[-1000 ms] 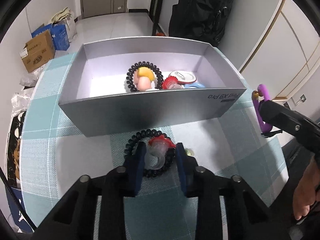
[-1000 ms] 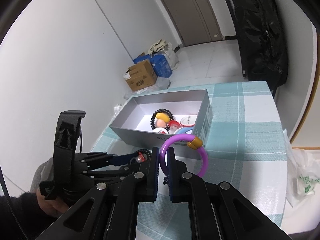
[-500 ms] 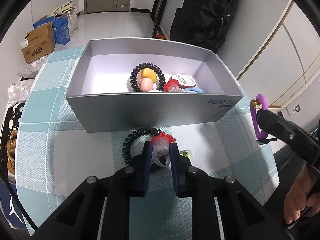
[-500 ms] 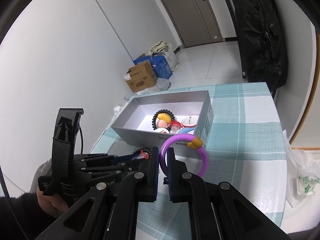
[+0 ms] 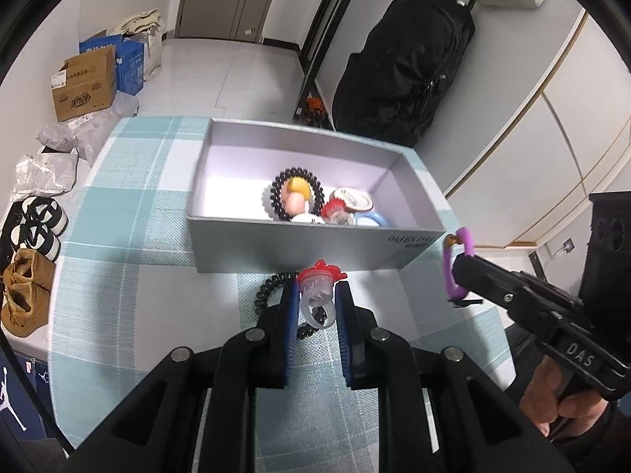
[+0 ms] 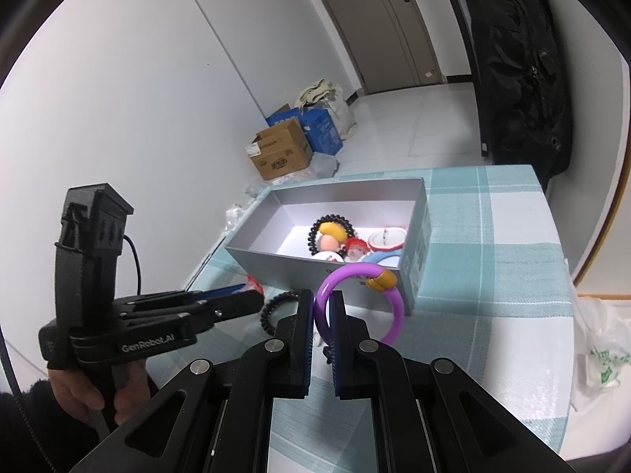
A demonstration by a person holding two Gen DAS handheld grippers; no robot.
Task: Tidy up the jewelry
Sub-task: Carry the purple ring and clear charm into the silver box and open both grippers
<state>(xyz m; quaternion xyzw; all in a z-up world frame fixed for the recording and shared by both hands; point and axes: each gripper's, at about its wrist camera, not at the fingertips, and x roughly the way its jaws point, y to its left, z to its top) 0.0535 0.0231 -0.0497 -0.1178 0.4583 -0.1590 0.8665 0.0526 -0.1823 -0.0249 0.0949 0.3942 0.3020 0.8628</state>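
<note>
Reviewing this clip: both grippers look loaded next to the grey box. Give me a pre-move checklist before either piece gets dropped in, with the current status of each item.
1. Left gripper shut on the clear ring with the red top: ok, pads press both sides.
2. Ring clear of the black coil hair tie on the checked tablecloth: cannot tell; the coil lies right under and behind the pads.
3. Right gripper shut on the purple ring: ok, band pinched between the pads.
4. Grey box open, with free floor: ok, its left part is bare.
5. Grippers apart from each other: ok, a gap shows in both views.
6. Both pieces above the box's near wall: cannot tell.
</note>
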